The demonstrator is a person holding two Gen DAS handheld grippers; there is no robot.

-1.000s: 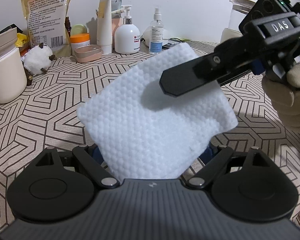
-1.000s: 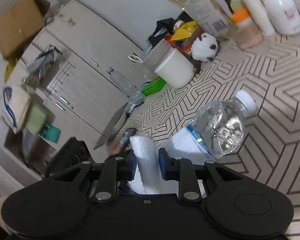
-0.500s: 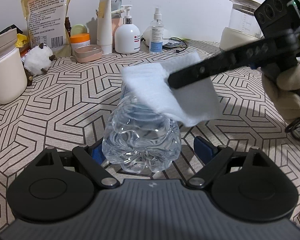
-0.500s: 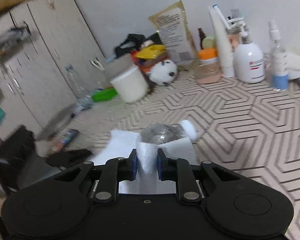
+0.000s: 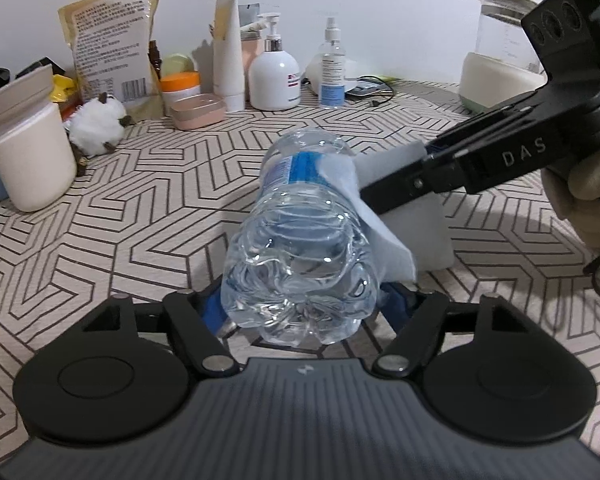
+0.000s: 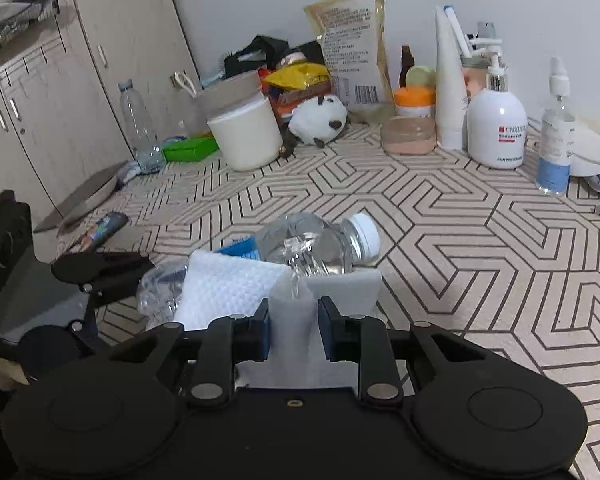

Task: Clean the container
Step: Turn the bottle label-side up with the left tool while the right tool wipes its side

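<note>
A clear plastic water bottle [image 5: 300, 248] with a blue label and white cap [image 6: 366, 228] lies level above the patterned table, base toward my left gripper [image 5: 302, 304]. The left jaws are closing, their blue pads pressed on the base from both sides. My right gripper [image 6: 294, 320] pinches a fold of white textured cloth [image 6: 228, 284]; its jaws are opening slightly with the cloth still between the pads. The cloth [image 5: 428, 236] lies against the bottle's right side. The right gripper [image 5: 380, 196] reaches in from the right, held by a gloved hand [image 5: 588, 200].
Along the back wall stand a white jar [image 5: 28, 152], a plush toy [image 5: 96, 124], a printed pouch [image 5: 112, 44], a pump bottle [image 5: 274, 76], a spray bottle [image 5: 332, 72] and a kettle [image 5: 496, 60]. Cabinets [image 6: 80, 60] and another bottle [image 6: 138, 124] are at the left.
The cloth, which covered the bottle from the left wrist view, has slid down to its right side. The right gripper has rolled and levelled. The left jaws have closed in on the bottle's base.
</note>
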